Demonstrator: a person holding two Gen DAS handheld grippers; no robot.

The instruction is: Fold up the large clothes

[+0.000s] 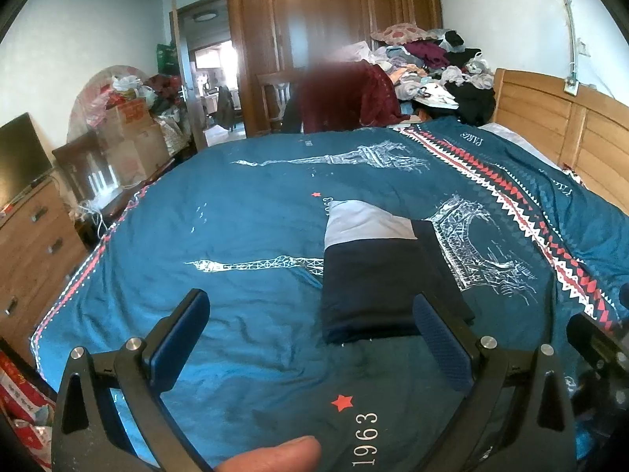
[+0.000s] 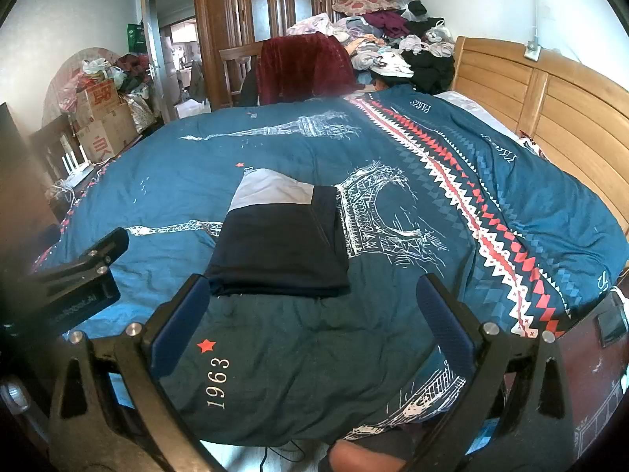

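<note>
A folded garment (image 1: 377, 271) (image 2: 281, 242), dark navy with a light grey panel at its far end, lies flat on the blue printed bedspread (image 1: 243, 212) (image 2: 432, 149). My left gripper (image 1: 310, 334) hovers open just in front of it, its right pad overlapping the garment's near right corner in view, with nothing between the fingers. My right gripper (image 2: 314, 314) is also open and empty, held just short of the garment's near edge. The left gripper's body (image 2: 74, 275) shows at the left of the right wrist view. A thumb (image 1: 271, 454) rests at the bottom edge.
A wooden headboard (image 1: 558, 126) (image 2: 550, 106) bounds the bed on the right. A heap of clothes (image 1: 436, 67) (image 2: 393, 43) and a dark red garment over a chair (image 2: 302, 69) stand at the far side. Cardboard boxes (image 2: 102, 122) and a wooden dresser (image 1: 31, 251) line the left.
</note>
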